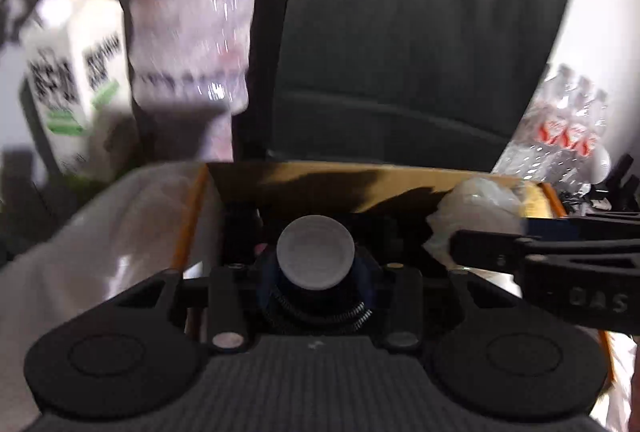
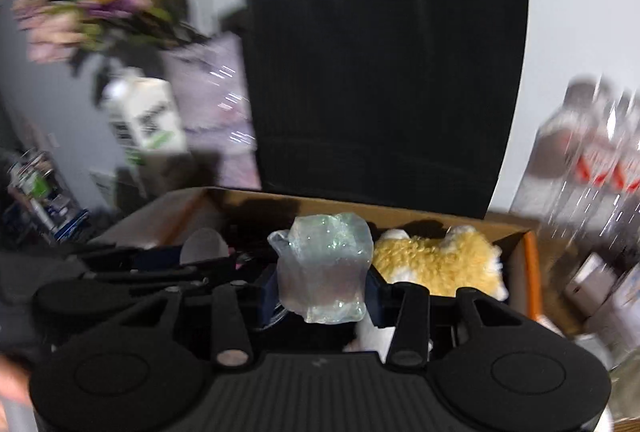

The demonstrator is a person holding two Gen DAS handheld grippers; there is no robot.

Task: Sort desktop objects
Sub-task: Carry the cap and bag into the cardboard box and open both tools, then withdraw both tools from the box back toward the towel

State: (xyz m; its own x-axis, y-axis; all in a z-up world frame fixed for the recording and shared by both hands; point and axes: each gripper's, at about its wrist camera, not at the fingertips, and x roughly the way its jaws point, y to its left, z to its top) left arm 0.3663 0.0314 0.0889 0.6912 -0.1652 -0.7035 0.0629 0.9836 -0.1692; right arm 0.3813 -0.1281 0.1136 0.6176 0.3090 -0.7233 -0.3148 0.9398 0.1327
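Note:
My left gripper is shut on a dark object with a white round cap and a coiled spring at its base, held over the open cardboard box. My right gripper is shut on a translucent, glittery plastic piece, also over the box. A yellow plush toy lies inside the box to the right. The right gripper enters the left wrist view from the right; the left gripper and its white cap show at left in the right wrist view.
A black paper bag stands behind the box. A white carton, a clear vase with flowers and a pack of water bottles flank it. Both views are motion-blurred.

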